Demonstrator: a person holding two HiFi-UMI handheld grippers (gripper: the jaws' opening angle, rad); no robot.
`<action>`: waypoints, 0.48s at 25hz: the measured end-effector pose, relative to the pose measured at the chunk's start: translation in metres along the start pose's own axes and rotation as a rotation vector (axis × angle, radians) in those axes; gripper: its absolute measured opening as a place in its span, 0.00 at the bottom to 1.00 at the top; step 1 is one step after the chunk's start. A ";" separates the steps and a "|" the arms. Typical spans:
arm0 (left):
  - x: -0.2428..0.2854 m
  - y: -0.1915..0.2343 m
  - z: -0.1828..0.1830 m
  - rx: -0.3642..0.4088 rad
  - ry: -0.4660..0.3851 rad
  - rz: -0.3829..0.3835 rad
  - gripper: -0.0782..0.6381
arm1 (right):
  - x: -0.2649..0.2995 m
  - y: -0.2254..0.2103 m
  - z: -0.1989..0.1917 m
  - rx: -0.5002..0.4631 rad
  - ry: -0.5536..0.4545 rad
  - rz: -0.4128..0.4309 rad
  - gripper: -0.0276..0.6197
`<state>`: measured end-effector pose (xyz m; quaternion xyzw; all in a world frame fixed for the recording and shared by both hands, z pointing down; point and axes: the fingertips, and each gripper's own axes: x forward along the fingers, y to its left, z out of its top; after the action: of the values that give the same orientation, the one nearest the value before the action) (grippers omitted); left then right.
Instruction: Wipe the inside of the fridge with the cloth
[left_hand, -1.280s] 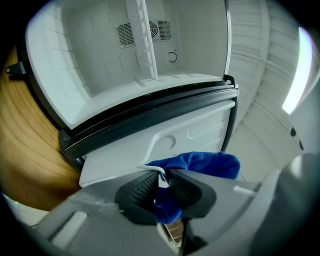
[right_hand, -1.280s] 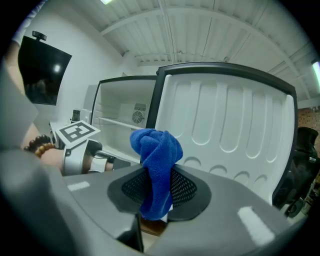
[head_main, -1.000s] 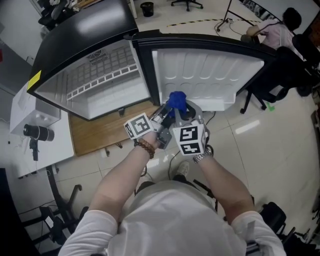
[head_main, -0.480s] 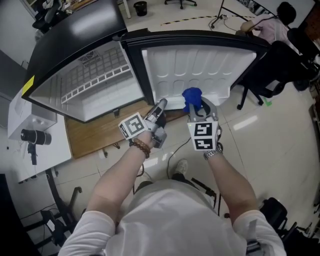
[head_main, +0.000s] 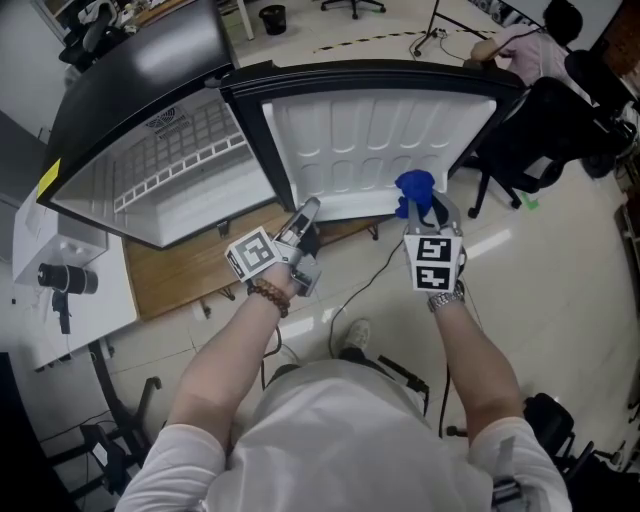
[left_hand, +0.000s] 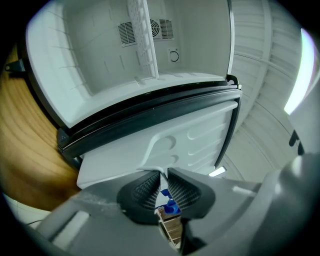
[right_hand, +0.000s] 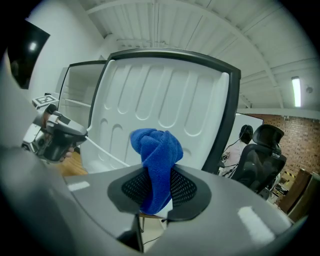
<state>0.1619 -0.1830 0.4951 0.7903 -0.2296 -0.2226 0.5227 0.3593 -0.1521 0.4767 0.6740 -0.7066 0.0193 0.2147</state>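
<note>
The fridge (head_main: 140, 75) stands open, its white inside (head_main: 190, 170) and wire shelf showing in the head view. Its door (head_main: 375, 130) is swung out, the ribbed white liner facing me. My right gripper (head_main: 421, 207) is shut on a bunched blue cloth (head_main: 413, 186), held in front of the door's lower right part. In the right gripper view the cloth (right_hand: 156, 147) sticks up between the pads, apart from the liner (right_hand: 165, 95). My left gripper (head_main: 305, 212) is shut and holds nothing, near where door and cabinet meet. The left gripper view looks into the fridge (left_hand: 100, 55).
A wooden board (head_main: 185, 272) lies under the fridge. A white table (head_main: 70, 310) with a black camera (head_main: 62, 279) is at the left. A black office chair (head_main: 560, 120) and a seated person (head_main: 535, 45) are at the right. A cable (head_main: 372, 272) runs across the floor.
My right gripper has carried the blue cloth to the right, away from the left gripper and along the open door. The left gripper has stayed near the fridge's front edge.
</note>
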 end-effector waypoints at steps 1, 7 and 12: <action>0.001 -0.001 0.000 -0.003 -0.003 -0.004 0.16 | 0.000 -0.008 -0.002 0.003 0.004 -0.010 0.18; -0.001 0.003 0.001 0.005 -0.015 0.023 0.16 | 0.000 -0.045 -0.014 0.019 0.023 -0.065 0.18; 0.001 0.000 0.002 -0.002 -0.025 0.012 0.16 | -0.003 -0.058 -0.017 0.032 0.027 -0.081 0.18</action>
<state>0.1615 -0.1846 0.4941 0.7856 -0.2407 -0.2297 0.5217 0.4199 -0.1496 0.4755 0.7052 -0.6752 0.0310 0.2141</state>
